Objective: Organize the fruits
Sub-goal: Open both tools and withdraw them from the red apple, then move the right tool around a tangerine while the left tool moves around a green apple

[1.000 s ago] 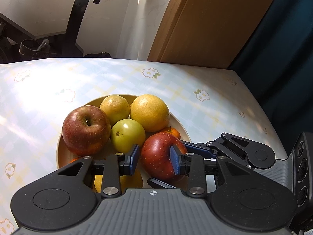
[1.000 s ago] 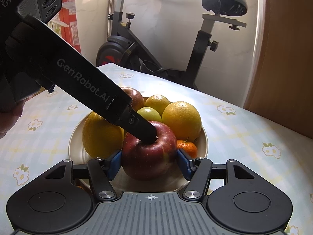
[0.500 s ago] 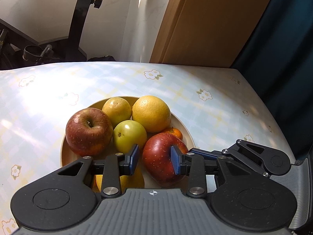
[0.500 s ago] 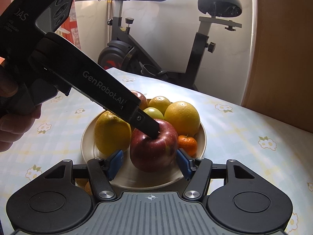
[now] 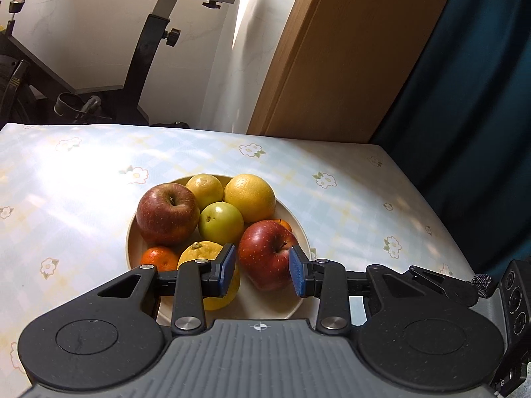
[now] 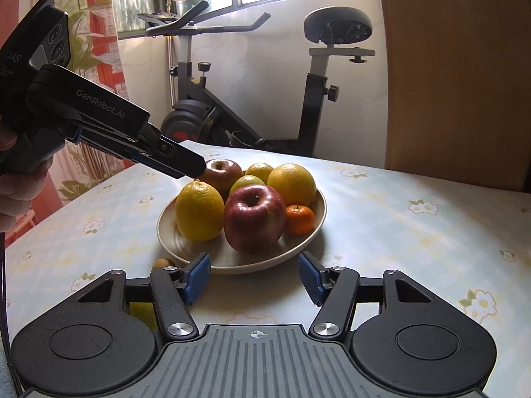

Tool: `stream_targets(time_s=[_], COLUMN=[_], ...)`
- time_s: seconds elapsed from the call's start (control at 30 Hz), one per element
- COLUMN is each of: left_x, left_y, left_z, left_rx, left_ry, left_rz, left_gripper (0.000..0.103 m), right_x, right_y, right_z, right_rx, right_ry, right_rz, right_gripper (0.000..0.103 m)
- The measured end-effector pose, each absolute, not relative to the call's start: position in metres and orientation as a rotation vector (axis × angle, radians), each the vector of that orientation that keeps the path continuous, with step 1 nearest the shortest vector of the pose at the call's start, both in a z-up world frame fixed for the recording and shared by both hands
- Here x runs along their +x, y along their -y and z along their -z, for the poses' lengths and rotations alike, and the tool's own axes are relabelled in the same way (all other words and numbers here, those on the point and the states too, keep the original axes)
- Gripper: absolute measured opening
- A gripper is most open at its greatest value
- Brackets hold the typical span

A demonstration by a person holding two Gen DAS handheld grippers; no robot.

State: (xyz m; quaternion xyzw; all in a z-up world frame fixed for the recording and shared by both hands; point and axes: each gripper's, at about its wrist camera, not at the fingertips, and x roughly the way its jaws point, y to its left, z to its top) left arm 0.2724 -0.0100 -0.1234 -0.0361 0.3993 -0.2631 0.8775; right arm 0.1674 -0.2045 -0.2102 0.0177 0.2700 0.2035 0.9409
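fruit sits in the bowl, both grippers hang near it

a pale bowl [image 6: 308, 229] stands on the table [image 6: 415, 232], which has a flower-print cloth. the bowl holds two red apples, a green apple [image 5: 220, 220], some yellow and orange citrus fruits and two small mandarins. the front red apple [image 6: 255, 219] lies near the bowl's near edge, with a mandarin [image 6: 300, 219] touching its right side and a big yellow fruit [image 6: 199, 210] on its left.

the left gripper [image 5: 262, 273] has its blue fingers [image 5: 227, 267] a little apart. they hold nothing, and the front red apple shows behind the gap.

the right gripper [image 6: 254, 278] hangs just in front of the bowl. its fingers [image 6: 197, 277] are wider apart and also hold nothing.

a small brown fruit [image 6: 162, 263] lies on the table beside the bowl. an exercise bike [image 6: 315, 83] stands behind the table.
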Motion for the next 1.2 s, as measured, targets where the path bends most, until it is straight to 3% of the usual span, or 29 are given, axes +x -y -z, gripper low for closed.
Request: stream_targets(time_s=[0.7,1.2], left_x=[0.189,0.165], left_y=[-0.014,-0.001], left_z=[0.137,0.16], left_rx=[-0.118,-0.08], left_ry=[-0.713,-0.744], left_rz=[0.363,0.368], left_gripper=[0.039,0.043], right_x=[0.125,0.131], right_y=[0.209,0.217], right_z=[0.238,0.241], right_rx=[-0.027,0.038], right_ry=[-0.538,-0.569], right_rz=[-0.44,-0.434], right_gripper=[0.055,0.051])
